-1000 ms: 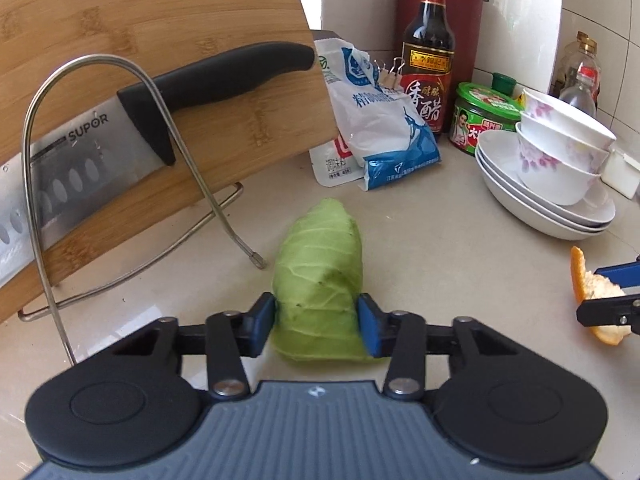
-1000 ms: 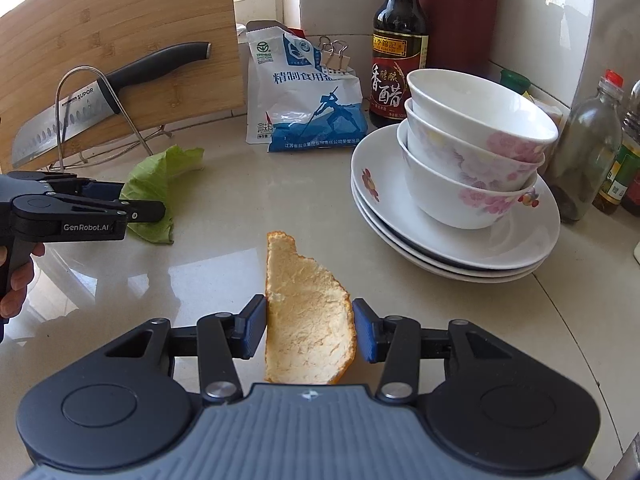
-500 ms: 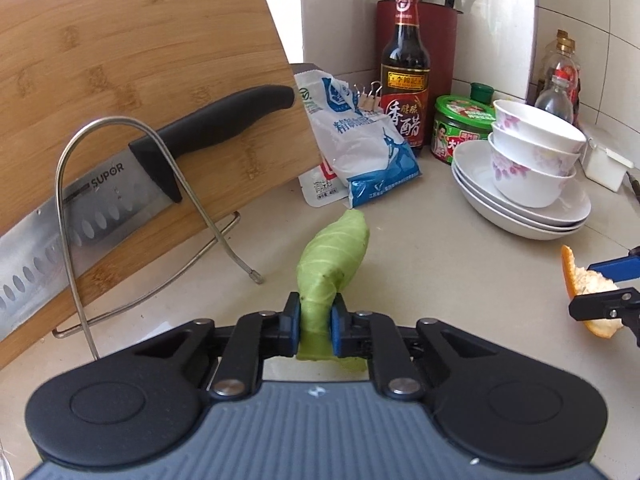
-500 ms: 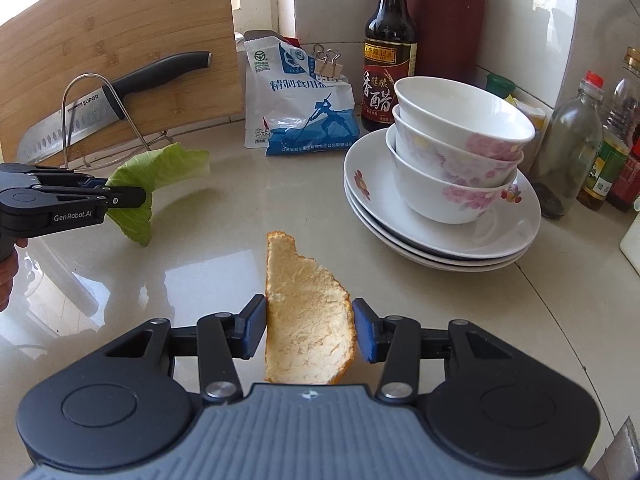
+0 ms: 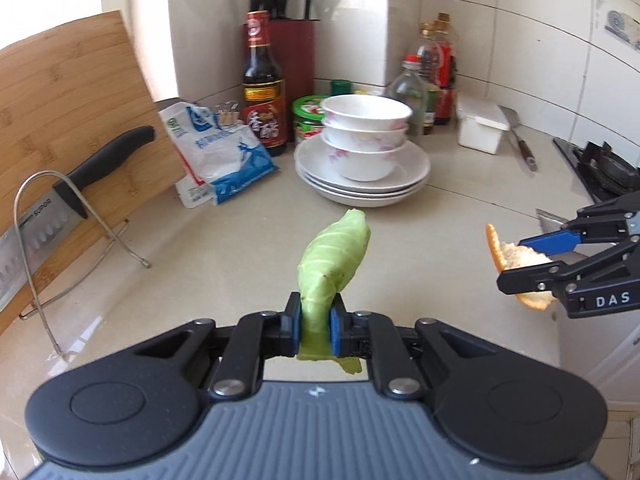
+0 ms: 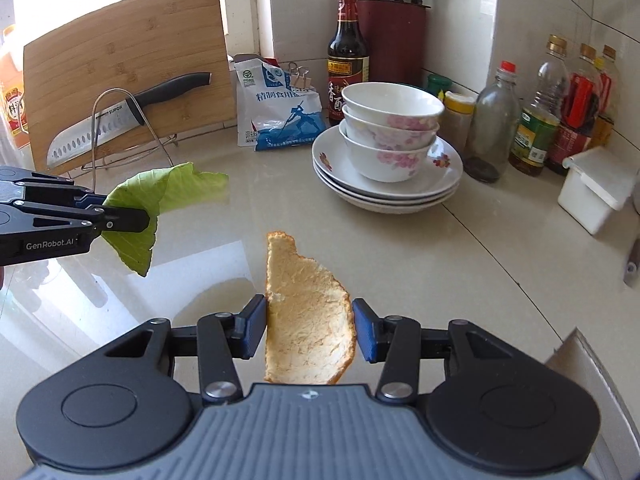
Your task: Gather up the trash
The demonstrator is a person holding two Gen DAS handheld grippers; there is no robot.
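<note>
My left gripper (image 5: 315, 326) is shut on a green cabbage leaf (image 5: 332, 260) and holds it up above the counter; the leaf also shows in the right wrist view (image 6: 160, 196), pinched in the left gripper (image 6: 132, 216). My right gripper (image 6: 310, 330) is shut on a piece of orange peel (image 6: 306, 320), white pith up, lifted off the counter. In the left wrist view the right gripper (image 5: 532, 260) holds the peel (image 5: 516, 264) at the right edge.
A stack of bowls on plates (image 6: 388, 148) stands mid-counter. A salt bag (image 6: 280, 112), vinegar bottle (image 6: 347, 56), knife block, cutting board (image 6: 120, 64) with a knife (image 6: 124, 120) on a wire rack line the back. Oil bottles (image 6: 536, 120) and a white box (image 6: 596, 188) stand right.
My left gripper closed on the cabbage leaf and lifted it off the counter. Both grippers rose and pulled back; the right kept its hold on the peel.
</note>
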